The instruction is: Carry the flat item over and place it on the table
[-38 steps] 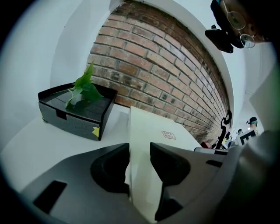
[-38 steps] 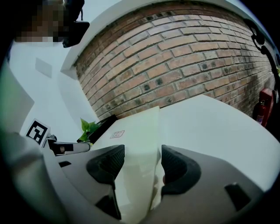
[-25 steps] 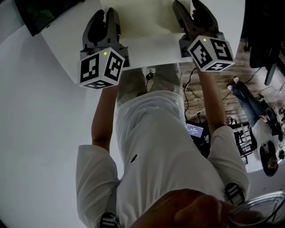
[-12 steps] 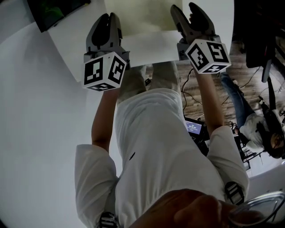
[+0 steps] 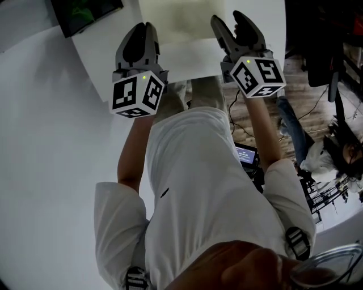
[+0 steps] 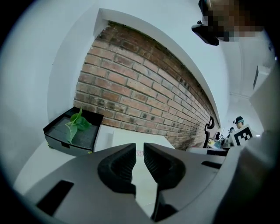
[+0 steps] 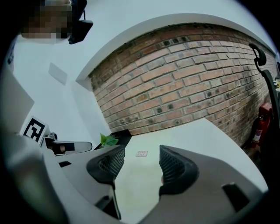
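Note:
The flat item (image 5: 181, 17) is a pale cream sheet lying flat on the white table (image 5: 102, 51), just beyond both grippers. In the right gripper view the sheet (image 7: 135, 175) carries a small label. My left gripper (image 5: 143, 27) hovers over the table's near edge at the sheet's left. Its jaws have just been closing, and the left gripper (image 6: 140, 146) keeps only a narrow slit with nothing in it. At the sheet's right, my right gripper (image 5: 227, 18) stands open, and between the jaws of the right gripper (image 7: 141, 149) only the sheet below shows.
A black tray with green leaves (image 6: 72, 131) sits at the table's far left corner, also in the right gripper view (image 7: 114, 138). A brick wall (image 6: 144, 78) backs the table. Cables and a small screen (image 5: 247, 154) lie on the wood floor at right.
Both grippers have risen together above the table's near edge. The left jaws have drawn closer together. The cream sheet has stayed lying on the table.

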A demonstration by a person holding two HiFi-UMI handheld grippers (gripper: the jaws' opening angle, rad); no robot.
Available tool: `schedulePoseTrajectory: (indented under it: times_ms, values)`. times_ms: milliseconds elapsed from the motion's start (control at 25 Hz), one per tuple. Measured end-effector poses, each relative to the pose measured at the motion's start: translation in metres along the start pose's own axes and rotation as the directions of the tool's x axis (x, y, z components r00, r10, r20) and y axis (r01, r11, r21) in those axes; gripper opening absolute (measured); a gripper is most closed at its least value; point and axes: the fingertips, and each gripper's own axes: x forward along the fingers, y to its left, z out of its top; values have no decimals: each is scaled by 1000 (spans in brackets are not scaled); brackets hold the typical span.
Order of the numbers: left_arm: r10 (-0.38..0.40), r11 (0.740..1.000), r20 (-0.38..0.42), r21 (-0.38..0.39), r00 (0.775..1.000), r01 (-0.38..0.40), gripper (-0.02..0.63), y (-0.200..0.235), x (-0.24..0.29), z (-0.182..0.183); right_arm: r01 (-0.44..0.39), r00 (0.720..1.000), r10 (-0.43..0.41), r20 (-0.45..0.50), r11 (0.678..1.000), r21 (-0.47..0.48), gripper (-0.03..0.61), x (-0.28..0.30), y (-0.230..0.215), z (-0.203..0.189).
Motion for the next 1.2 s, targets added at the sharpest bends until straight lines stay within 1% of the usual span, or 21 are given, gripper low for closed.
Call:
schedulePoseTrajectory:
  times_ms: [200, 400, 560, 760, 1080, 1200]
  values:
    - [-18, 1000, 11, 10, 1000, 18, 63, -22, -20, 21, -8, 1000, 8, 10, 1000, -8, 270, -24, 15, 24]
    - [-39, 999, 10, 22, 999, 38, 61, -33, -31, 34, -10, 1000, 10, 23, 1000, -20, 270, -38, 24, 40]
    - [-58, 998, 15, 37, 998, 57, 57, -61, -44, 42, -16, 1000, 17, 25, 999, -40, 270, -60, 24, 57]
    - [-79, 996, 35, 40, 996, 78, 54, -79, -73, 55, -30, 999, 32, 33, 998, -50, 267, -85, 46, 68]
    - [-97, 995, 93, 42, 991, 93, 51, -84, -99, 78, -50, 996, 55, 77, 997, -65, 234, -107, 76, 80]
    - [-102, 994, 106, 44, 989, 98, 51, -87, -110, 84, -49, 994, 54, 91, 997, -65, 199, -120, 84, 87]
